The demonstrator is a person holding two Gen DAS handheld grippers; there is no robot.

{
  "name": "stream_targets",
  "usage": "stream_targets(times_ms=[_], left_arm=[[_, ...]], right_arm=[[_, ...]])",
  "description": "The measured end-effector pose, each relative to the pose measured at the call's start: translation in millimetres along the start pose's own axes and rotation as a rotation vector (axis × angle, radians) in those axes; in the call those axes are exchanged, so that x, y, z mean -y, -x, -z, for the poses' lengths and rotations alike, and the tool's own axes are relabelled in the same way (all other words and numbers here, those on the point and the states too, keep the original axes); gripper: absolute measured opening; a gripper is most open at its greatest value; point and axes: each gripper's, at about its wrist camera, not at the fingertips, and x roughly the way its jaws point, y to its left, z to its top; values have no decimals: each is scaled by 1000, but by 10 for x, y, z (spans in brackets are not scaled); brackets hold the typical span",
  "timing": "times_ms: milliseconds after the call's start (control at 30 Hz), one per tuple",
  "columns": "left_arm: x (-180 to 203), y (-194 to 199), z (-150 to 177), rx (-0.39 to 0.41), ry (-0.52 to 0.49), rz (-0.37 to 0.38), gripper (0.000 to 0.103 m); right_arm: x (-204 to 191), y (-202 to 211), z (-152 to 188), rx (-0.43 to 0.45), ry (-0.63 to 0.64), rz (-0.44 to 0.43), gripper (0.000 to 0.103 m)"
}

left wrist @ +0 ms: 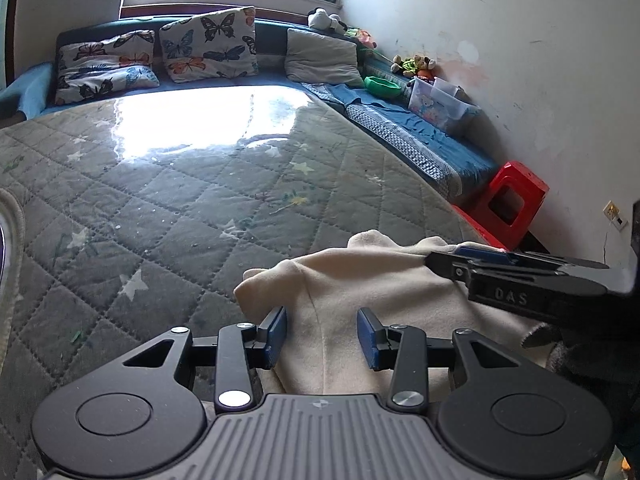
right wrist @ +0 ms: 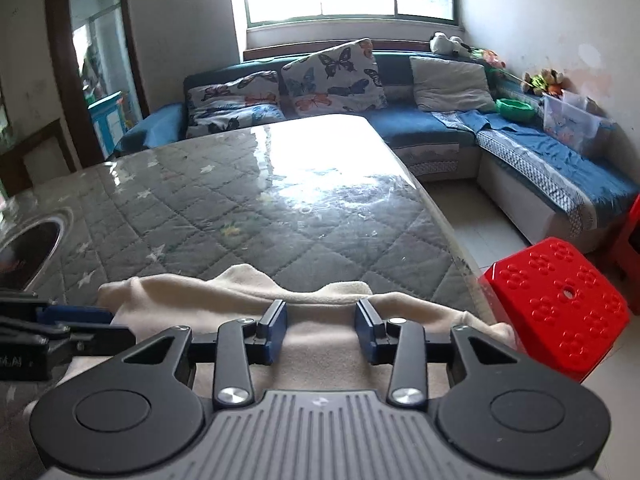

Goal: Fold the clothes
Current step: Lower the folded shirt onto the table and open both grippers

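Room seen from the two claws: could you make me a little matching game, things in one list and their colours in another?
Things:
1. fleecy folded garment
2. square plastic stool
3. round bowl on the sofa
4. quilted star-print table cover

Colours:
A. green
B. grey
C. cream
D. red

Pairs: 1-C, 2-D, 3-A, 4-B

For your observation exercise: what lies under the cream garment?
The cream garment rests on a grey quilted table under shiny clear plastic. The patch beneath the cloth is hidden.
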Motion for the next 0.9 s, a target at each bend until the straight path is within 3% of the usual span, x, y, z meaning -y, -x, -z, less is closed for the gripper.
stream_targets(times_ms=[500, 900], left_arm=[[34, -151, -103, 16, -54, -40, 44], [157, 82, 52, 27, -91, -35, 54]], right_arm=[[-101, -157, -100, 11, 40, 23, 39], [-223, 399, 198, -2, 128, -18, 43]])
